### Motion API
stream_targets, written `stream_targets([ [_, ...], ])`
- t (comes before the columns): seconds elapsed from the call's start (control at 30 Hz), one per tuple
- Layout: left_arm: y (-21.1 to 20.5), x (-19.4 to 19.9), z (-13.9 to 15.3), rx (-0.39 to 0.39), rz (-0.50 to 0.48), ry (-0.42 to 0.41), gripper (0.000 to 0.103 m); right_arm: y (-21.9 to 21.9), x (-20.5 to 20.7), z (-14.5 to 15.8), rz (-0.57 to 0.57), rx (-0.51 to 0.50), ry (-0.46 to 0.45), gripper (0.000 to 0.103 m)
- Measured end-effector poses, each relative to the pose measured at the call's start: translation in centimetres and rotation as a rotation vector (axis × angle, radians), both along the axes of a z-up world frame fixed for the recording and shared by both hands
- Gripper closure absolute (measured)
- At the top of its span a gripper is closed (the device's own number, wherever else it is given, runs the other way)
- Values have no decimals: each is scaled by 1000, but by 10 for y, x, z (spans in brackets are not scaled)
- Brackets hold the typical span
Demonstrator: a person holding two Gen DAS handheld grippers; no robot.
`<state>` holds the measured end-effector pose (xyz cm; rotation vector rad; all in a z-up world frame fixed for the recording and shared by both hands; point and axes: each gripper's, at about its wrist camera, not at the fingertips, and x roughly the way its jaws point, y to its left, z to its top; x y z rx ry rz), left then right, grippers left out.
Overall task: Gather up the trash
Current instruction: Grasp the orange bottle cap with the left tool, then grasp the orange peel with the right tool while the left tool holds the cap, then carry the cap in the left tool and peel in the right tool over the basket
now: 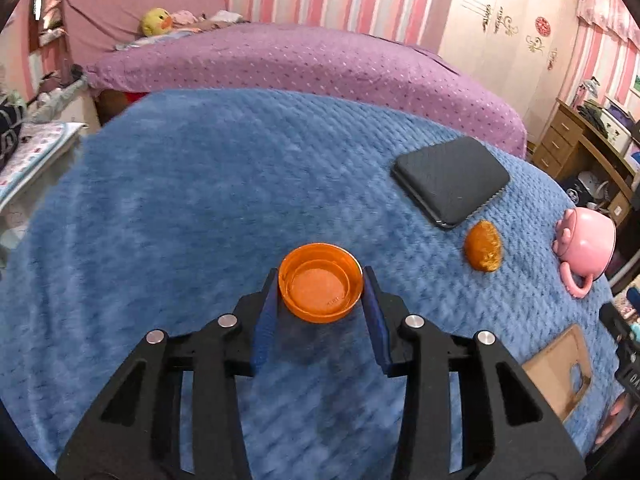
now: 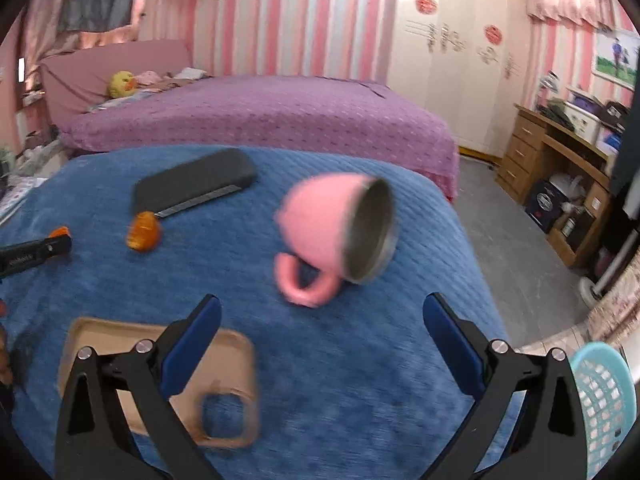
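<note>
An orange plastic cap (image 1: 320, 288) lies open side up on the blue blanket (image 1: 200, 200). My left gripper (image 1: 320, 276) has it between its blue pads, which touch its two sides. To the right lie a piece of orange peel (image 1: 483, 246) and a tan phone case (image 1: 556, 364). In the right wrist view the peel (image 2: 143, 233) is at far left and the tan case (image 2: 228, 364) sits under my left finger. My right gripper (image 2: 322, 302) hangs open and holds nothing, just short of a pink cup (image 2: 332, 232) tipped on its side.
A black flat case (image 1: 452, 180) lies at the back of the blanket. A turquoise basket (image 2: 600, 400) stands off the blanket's right edge. A purple bed (image 2: 260, 112) is behind, and a wooden desk (image 2: 560, 152) is at the right.
</note>
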<state>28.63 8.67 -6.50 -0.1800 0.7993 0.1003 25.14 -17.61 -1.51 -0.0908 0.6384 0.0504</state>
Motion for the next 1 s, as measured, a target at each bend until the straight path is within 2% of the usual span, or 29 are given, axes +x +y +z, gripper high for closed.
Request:
stream_targets([
  [0.2,20,-31,5,66,36,9,64,64,18,10,133,15,-22,5],
  [0.33,36,-39,10,95,51,-7,64,94,38,-4,159,-3,31,5],
  [0.47,59,-40,4,67,84,20,64,110,57,-12,180,-32,73,8],
  [0.53,65,-40,2,74,108,31,64,119,62,-15,206,-48,103,21],
  [0.57,68,-40,2,71,118,31,64,124,66,-18,213,-55,116,24],
  [0.63,71,-41,4,47,122,24,64,129,70,-22,228,-62,142,38],
  [0.67,71,-42,5,44,122,19,64,132,73,-24,237,-60,159,41],
  [0.8,69,-43,12,57,123,0,64,141,86,-35,263,-59,224,65],
  [0.9,69,-43,15,47,122,-8,64,143,86,-36,281,-46,221,73],
  [1.0,68,-44,18,43,123,-14,64,143,83,-37,286,-47,205,76],
])
